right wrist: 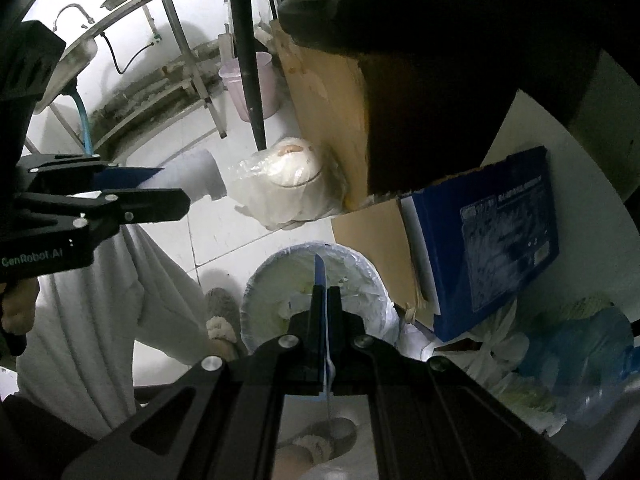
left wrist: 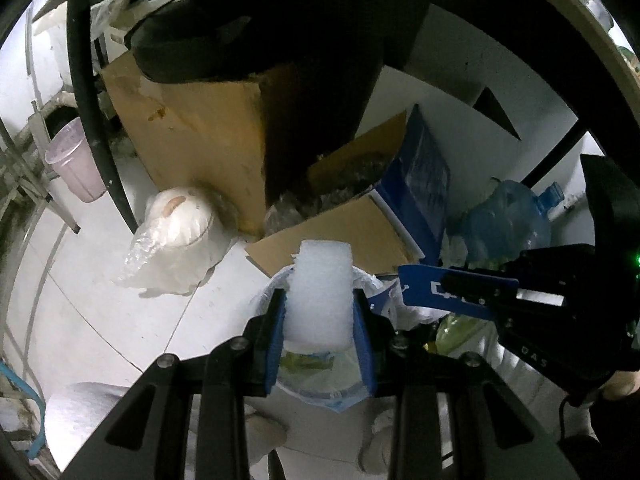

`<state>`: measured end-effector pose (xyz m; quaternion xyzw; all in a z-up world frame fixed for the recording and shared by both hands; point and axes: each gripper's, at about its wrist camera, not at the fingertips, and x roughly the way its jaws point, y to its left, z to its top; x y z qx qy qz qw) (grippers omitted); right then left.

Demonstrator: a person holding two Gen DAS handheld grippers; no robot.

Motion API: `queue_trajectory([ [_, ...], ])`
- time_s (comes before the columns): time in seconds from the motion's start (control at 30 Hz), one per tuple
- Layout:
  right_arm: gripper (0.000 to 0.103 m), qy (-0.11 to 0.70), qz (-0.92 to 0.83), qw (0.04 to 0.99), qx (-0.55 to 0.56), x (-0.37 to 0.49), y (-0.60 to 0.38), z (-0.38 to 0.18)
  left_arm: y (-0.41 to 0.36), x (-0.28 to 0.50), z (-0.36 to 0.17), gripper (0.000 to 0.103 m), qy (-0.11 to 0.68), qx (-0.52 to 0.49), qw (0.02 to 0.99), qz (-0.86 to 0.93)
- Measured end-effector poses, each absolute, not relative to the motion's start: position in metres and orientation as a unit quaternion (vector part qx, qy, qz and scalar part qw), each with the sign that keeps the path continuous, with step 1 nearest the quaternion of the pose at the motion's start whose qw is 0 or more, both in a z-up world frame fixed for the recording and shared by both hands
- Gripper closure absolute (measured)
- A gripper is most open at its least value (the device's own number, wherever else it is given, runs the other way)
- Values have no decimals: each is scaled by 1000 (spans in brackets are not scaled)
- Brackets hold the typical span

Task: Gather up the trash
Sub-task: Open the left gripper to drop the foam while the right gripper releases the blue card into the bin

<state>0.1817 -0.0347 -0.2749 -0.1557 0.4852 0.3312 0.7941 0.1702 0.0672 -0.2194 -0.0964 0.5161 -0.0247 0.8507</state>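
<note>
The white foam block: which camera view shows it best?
The left wrist view. There the white foam block fills the centre, clamped between the left gripper's blue pads. The right wrist view shows only its end, sticking out past that gripper seen from the side.

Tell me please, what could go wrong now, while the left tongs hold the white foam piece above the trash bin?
1. The white foam piece sticks far out past the left tongs; if released off-centre, it may hit the trash bin rim and fall on the floor.
2. The right tongs, shut on a thin blue card, are close beside the left ones; they might collide over the bin.
3. The cardboard flap beside the bin could deflect the foam.
</note>
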Motion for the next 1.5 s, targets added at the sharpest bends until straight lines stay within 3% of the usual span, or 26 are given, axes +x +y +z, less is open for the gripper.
queue_trajectory([
  [0.4,102,518,322,779,-146,198,-34,-303,61,191,-251,72,546,-97,832,-31],
  [0.5,96,527,316,775,-147,203,-35,-308,58,195,-257,72,551,-98,828,-32],
  [0.57,85,530,313,775,-144,205,-37,-309,57,197,-261,72,555,-97,826,-33],
  [0.6,84,532,312,775,-142,206,-38,-310,56,198,-262,72,556,-96,825,-34],
  [1.23,83,549,266,784,-114,212,-76,-309,27,214,-282,71,585,-99,802,-67],
  [1.4,83,550,258,786,-112,210,-83,-306,22,213,-283,50,588,-103,800,-66],
  [1.5,83,550,254,788,-110,208,-85,-304,23,210,-277,48,582,-106,803,-63],
])
